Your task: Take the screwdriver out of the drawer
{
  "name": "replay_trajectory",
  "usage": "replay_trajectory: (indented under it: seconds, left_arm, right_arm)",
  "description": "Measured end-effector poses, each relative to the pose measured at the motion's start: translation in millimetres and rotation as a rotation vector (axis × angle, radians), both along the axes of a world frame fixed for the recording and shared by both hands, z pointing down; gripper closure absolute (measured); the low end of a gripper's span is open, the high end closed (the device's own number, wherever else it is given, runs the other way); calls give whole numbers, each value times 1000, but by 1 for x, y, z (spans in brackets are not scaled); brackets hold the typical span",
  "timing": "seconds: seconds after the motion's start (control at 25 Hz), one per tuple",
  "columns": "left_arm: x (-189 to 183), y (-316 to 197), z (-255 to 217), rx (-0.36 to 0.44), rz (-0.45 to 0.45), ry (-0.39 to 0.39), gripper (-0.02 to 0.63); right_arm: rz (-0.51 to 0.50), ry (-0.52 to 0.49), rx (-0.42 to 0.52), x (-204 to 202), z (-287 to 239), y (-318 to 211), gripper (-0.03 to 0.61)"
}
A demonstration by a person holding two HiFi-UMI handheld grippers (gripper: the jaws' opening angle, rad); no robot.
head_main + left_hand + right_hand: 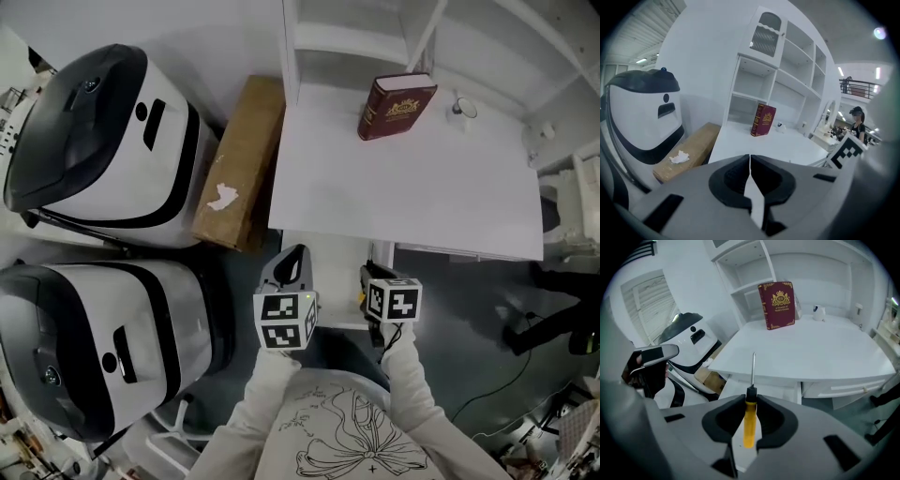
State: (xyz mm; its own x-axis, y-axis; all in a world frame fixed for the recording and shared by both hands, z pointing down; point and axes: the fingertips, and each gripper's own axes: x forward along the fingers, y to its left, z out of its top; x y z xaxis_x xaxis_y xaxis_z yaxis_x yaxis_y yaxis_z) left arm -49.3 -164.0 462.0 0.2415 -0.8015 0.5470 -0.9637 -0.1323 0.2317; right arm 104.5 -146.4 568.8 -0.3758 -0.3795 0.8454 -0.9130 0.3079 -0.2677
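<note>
A screwdriver with a yellow handle and a thin metal shaft is clamped between the jaws of my right gripper, its tip pointing toward the white desk. In the head view the right gripper hangs just in front of the desk's front edge, above the pulled-out white drawer. A bit of the yellow handle shows there. My left gripper is beside it to the left. Its jaws are shut together with nothing between them.
A dark red book stands on the desk near the shelf unit, with a small white object beside it. A cardboard box and two white-and-black machines fill the left. Cables lie on the floor at right.
</note>
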Motion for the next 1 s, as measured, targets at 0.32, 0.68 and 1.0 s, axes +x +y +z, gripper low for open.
replay_trajectory:
  seconds: [0.32,0.68,1.0]
  left_arm:
    - [7,-9,-51,99,1,-15,603]
    - [7,-26,-118,240,-13,-32,603]
    - [-1,-31,-170,355,-41,-46,603]
  right_arm:
    - [23,-45,153,6,-69,-25,506]
    - [32,-94,367,3,-159,-52,506]
    - [92,-160,575,3,-235,-70,506]
